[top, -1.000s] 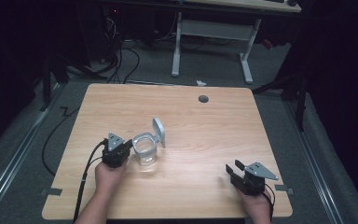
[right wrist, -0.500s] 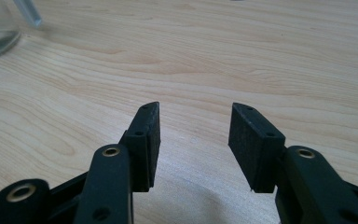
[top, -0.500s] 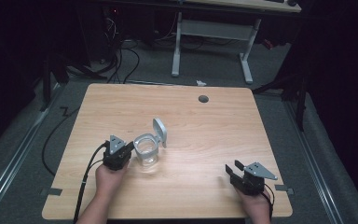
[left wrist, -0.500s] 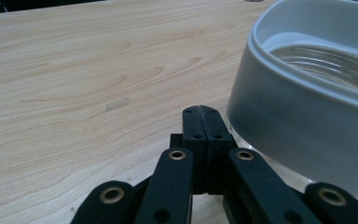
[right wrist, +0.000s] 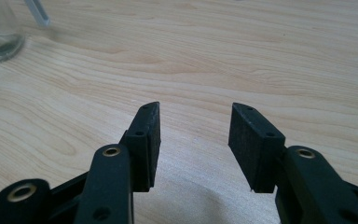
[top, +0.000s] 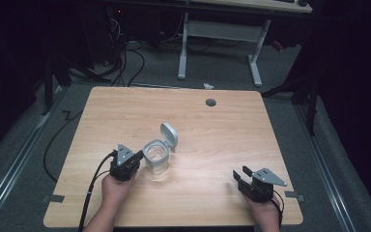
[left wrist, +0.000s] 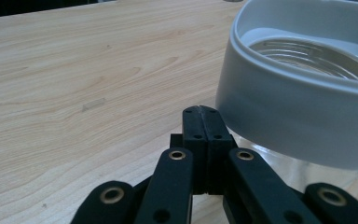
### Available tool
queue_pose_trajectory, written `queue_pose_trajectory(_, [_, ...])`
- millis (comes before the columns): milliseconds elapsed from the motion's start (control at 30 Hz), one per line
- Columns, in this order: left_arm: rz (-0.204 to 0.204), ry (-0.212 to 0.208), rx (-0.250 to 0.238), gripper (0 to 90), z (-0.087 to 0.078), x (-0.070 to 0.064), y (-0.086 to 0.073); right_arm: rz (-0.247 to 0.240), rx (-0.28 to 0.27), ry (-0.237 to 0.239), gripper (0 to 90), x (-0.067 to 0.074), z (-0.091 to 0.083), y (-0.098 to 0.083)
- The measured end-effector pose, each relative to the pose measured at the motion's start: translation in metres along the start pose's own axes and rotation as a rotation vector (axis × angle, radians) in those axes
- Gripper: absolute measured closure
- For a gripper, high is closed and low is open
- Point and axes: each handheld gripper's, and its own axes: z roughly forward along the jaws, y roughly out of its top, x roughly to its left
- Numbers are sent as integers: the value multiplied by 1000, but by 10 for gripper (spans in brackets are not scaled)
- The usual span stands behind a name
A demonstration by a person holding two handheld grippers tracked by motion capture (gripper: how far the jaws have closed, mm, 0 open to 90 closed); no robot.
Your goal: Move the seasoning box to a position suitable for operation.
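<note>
Clear glass jar with a grey flip-up lid (top: 157,155) stands mid-table; the left gripper (top: 134,159), jaws pressed together, sits just beside it. The right gripper (top: 241,176) waits spread, well apart. Nudge gently, I'd say.

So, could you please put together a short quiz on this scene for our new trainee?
1. True or false: the jar's grey lid is flipped open.
2. Which gripper has its jaws apart? A) left gripper B) right gripper
3. Fill in: the left gripper, jaws pressed together, sits right beside the ____ on the table.

Key: 1 true; 2 B; 3 jar.
</note>
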Motion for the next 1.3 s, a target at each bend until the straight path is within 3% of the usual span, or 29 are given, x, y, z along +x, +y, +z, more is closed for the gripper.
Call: queue_pose_trajectory(1300, [19,-124,38,900,-21,-46,-25,-7,1,0,538,0,1,-1])
